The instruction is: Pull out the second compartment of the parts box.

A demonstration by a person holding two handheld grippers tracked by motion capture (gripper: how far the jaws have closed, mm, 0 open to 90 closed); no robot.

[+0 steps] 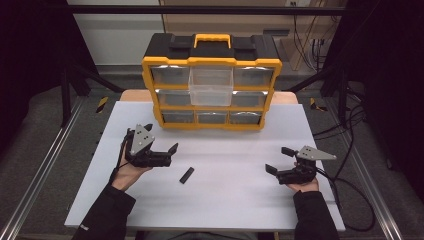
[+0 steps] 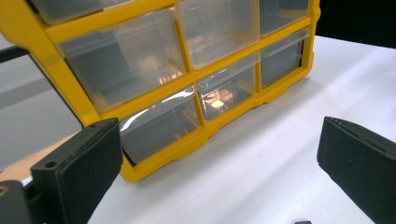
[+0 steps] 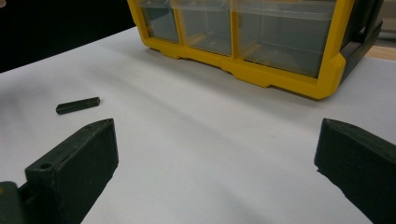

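A small black bar (image 1: 186, 175) lies flat on the white table top (image 1: 225, 200), between my two grippers and nearer the left one. My left gripper (image 1: 160, 139) is open and empty, up and to the left of the bar, and faces the organizer's lower left drawers. My right gripper (image 1: 278, 159) is open and empty at the right and faces left across the table. The right gripper view has the bar (image 3: 78, 105) beyond the left jaw of my open right gripper (image 3: 215, 140). Between the wide jaws of my left gripper (image 2: 217, 144) I see bare table.
A yellow and black drawer organizer (image 1: 210, 61) stands at the back of the table with its top middle clear drawer (image 1: 212, 82) pulled out. Its yellow frame (image 2: 70, 74) is close in front of the left gripper and its lower rail (image 3: 261, 74) farther from the right one.
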